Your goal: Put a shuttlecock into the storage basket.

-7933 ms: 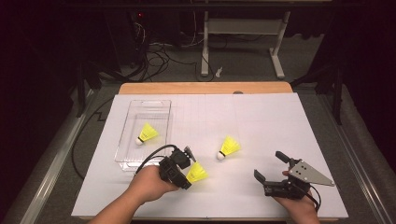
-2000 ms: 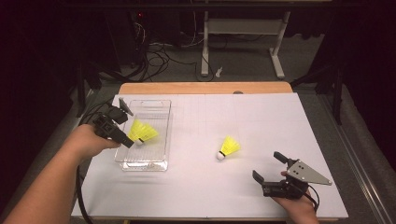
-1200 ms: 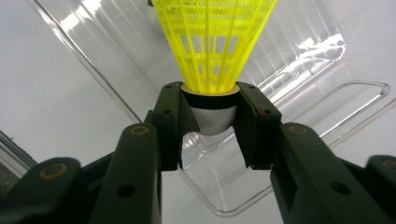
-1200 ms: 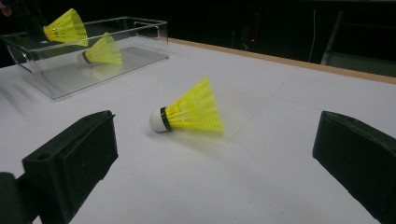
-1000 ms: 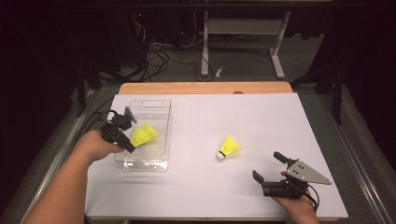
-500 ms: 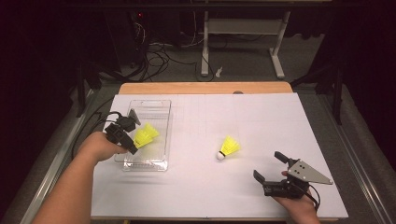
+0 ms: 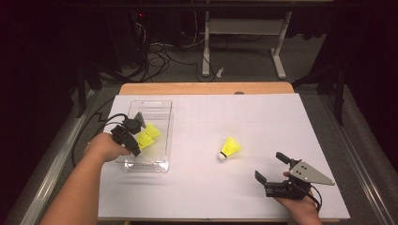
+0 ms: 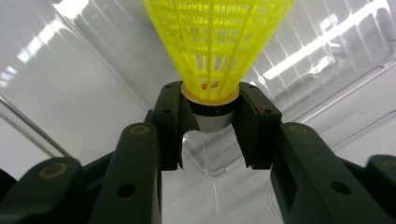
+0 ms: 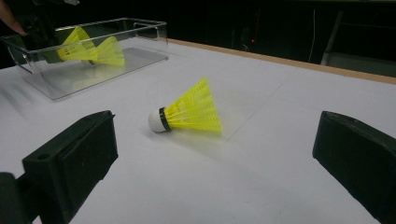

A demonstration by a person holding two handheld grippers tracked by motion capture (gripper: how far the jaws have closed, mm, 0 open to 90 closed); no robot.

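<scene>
My left gripper (image 7: 133,140) (image 8: 212,128) reaches into the clear plastic box (image 7: 162,112) from its left side and is shut on the white cork of a yellow shuttlecock (image 8: 217,42) (image 7: 144,140). A second yellow shuttlecock (image 7: 153,130) (image 9: 109,51) lies in the box beside it. A third yellow shuttlecock (image 7: 230,147) (image 9: 189,112) lies on its side on the white table sheet (image 7: 225,117), right of the box. My right gripper (image 7: 272,168) rests near the table's front right edge, open, its jaws wide apart with nothing between them.
The clear box (image 9: 140,28) stands at the left of the sheet. The wooden table edge (image 7: 206,88) runs along the back. A metal frame and cables (image 7: 155,51) sit on the floor beyond the table.
My left gripper, with the shuttlecock in it, has sunk a little lower into the box. The right gripper has stayed still.
</scene>
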